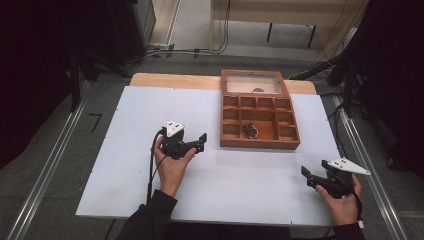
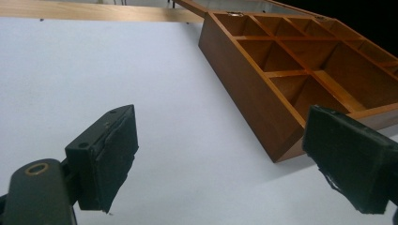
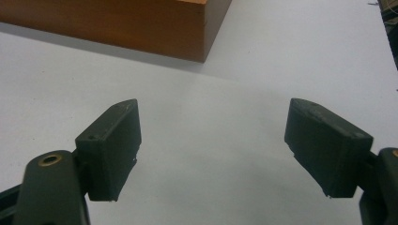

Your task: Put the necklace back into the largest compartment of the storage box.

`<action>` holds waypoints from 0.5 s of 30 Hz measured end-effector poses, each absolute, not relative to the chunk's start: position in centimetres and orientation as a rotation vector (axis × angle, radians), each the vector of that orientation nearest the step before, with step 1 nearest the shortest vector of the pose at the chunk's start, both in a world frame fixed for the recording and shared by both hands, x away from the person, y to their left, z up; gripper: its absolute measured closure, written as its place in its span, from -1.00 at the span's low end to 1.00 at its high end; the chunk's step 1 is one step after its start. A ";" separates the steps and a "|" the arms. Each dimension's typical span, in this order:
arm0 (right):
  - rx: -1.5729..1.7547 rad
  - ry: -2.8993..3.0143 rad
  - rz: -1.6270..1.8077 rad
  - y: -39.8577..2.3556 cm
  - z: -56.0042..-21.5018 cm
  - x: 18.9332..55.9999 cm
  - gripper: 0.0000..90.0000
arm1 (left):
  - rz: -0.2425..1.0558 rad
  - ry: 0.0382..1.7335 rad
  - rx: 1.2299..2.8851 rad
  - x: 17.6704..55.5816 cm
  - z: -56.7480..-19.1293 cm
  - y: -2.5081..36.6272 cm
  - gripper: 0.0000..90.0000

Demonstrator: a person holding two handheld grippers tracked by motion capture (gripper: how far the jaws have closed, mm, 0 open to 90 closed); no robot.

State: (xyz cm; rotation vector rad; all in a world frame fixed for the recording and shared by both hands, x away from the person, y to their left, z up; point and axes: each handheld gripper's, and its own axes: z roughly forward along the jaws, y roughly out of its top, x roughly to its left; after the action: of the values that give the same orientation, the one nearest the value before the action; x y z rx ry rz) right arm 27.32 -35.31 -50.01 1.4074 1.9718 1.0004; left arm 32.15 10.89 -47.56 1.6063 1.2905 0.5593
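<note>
A wooden box [image 1: 260, 144] with several compartments stands open on the white table top [image 1: 150, 115], its glass lid [image 1: 254, 83] laid back. A small dark metallic object [image 1: 250, 131] lies in a front middle compartment. My left gripper [image 1: 201, 142] hovers just left of the box's front left corner, open and holding nothing. The left gripper view has the box's side wall [image 2: 239, 79] ahead to the right of the open left gripper [image 2: 230, 159]. Near the table's front right corner my right gripper [image 1: 307, 177] is open too. The right gripper view shows the box corner [image 3: 141, 23] beyond the open right gripper [image 3: 216, 145].
A bare wooden strip [image 1: 170, 80] of the table shows behind the white top. Metal rails [image 1: 45, 170] run along the floor on both sides. Cables [image 1: 200, 50] and a light table [image 1: 280, 12] lie farther back.
</note>
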 end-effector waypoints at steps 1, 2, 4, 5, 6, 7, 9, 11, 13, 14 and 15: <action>1.407 1.971 1.001 -35.3 -50.0 27.3 -0.60 | 0.564 1.292 1.606 32.1 -47.5 10.9 -0.75; 1.408 1.972 1.000 -35.3 -50.0 27.3 -0.60 | 0.564 1.290 1.603 32.0 -47.5 11.0 -0.75; 1.408 1.973 1.000 -35.3 -50.0 27.3 -0.60 | 0.570 1.292 1.600 31.9 -47.5 11.2 -0.75; 1.409 1.972 1.001 -35.3 -50.0 27.3 -0.60 | 0.570 1.293 1.595 31.9 -47.5 11.2 -0.75; 1.407 1.972 1.002 -35.3 -50.0 27.3 -0.60 | 0.572 1.293 1.598 31.8 -47.5 11.4 -0.75; 1.408 1.971 1.004 -35.3 -50.0 27.3 -0.60 | 0.574 1.295 1.597 31.8 -47.5 11.5 -0.75; 1.414 1.971 1.006 -35.3 -50.0 27.3 -0.60 | 0.578 1.300 1.597 31.6 -47.6 11.7 -0.75; 1.411 1.971 1.004 -35.3 -50.0 27.3 -0.60 | 0.579 1.304 1.603 31.6 -47.7 12.0 -0.76; 1.406 1.970 1.004 -35.3 -50.0 27.3 -0.60 | 0.586 1.311 1.604 31.5 -47.7 12.2 -0.78; 1.409 1.971 1.004 -35.3 -50.0 27.3 -0.60 | 0.588 1.314 1.592 31.5 -47.8 12.4 -0.78; 1.411 1.972 1.003 -35.3 -50.0 27.3 -0.60 | 0.585 1.316 1.588 31.5 -47.9 12.5 -0.78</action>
State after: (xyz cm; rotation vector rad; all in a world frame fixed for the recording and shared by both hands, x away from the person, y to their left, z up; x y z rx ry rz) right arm 27.33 -35.35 -50.04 1.4113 1.9718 1.0027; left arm 31.50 12.54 -47.87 1.5884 1.3158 0.5855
